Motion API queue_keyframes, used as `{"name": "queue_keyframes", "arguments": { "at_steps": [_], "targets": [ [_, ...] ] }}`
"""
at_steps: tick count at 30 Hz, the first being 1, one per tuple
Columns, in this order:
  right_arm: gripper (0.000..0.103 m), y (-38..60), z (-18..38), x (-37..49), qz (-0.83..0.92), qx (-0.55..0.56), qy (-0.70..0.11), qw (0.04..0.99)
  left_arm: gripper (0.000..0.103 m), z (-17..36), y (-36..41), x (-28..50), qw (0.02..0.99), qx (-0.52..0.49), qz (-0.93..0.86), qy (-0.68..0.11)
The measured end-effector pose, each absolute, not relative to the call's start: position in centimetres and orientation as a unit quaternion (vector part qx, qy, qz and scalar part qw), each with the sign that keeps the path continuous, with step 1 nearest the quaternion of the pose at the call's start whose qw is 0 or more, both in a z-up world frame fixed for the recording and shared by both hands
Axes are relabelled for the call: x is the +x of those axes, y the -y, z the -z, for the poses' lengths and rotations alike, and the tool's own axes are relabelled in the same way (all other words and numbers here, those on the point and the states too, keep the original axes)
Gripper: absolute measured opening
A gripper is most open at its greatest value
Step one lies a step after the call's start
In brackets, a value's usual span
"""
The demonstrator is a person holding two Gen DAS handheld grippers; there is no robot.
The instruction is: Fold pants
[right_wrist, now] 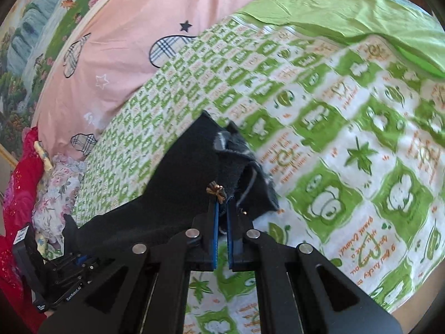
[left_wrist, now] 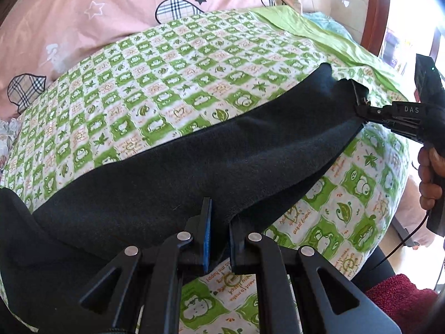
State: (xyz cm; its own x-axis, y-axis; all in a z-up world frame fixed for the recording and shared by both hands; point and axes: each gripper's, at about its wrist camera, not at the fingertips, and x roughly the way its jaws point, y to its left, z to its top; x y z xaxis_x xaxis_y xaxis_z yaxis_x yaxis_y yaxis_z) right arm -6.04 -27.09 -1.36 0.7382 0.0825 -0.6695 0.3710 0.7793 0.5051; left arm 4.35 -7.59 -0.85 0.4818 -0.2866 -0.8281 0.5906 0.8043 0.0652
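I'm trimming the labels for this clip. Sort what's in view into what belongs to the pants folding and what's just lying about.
Part of the job:
- black pants
- left gripper, fabric edge between its jaws
- right gripper, jaws shut on the pants' other end
- green frog-print sheet, the folding surface

Just lying about:
- pink quilt
- plain green cloth
- red garment
- floral cloth

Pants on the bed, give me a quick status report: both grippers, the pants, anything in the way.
Right gripper shut on pants' end. Left gripper nearly closed at the other end. Black pants stretched across the green checked bedspread. Nothing in the way.
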Motion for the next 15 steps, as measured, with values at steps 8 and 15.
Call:
{"name": "queue_keyframes", "arguments": {
  "at_steps": [8,15],
  "targets": [
    [0.033,26.5,-1.3,-7.3,0.098,0.298,-0.331,0.89,0.054,0.0,4.6,3.9,0.852,0.118,0.233,-0.454],
    [0.035,24.3,-4.3,-8.2,0.089,0.245,-0.299,0.918,0.064,-1.1,-0.8,3.6,0.868,0.033,0.169,-0.466]
  ]
}}
